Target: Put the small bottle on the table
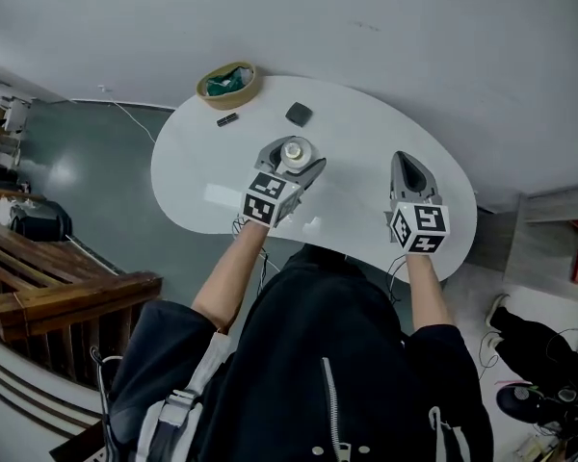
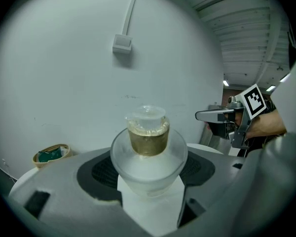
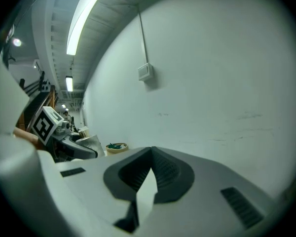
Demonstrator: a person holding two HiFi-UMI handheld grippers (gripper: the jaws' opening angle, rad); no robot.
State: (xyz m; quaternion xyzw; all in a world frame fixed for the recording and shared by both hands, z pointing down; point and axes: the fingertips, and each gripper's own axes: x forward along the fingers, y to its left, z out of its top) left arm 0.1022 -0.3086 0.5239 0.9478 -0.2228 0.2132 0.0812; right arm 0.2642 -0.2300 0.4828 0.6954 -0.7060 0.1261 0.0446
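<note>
Left claw (image 1: 292,155) holds small bottle (image 2: 148,135); its view reveals brown contents.

Small bottle (image 2: 148,143) is showing a frosted-clear body, tan-brown neck, clear cap. Left gripper (image 1: 287,166) and right gripper (image 1: 410,176) are wearing grey shells, black-and-white square markers. Table (image 1: 366,142) is gleaming white. Basket (image 1: 250,89) is showing tan, green inside.

Woven basket (image 1: 228,83), dark square pad (image 1: 299,115)
</note>
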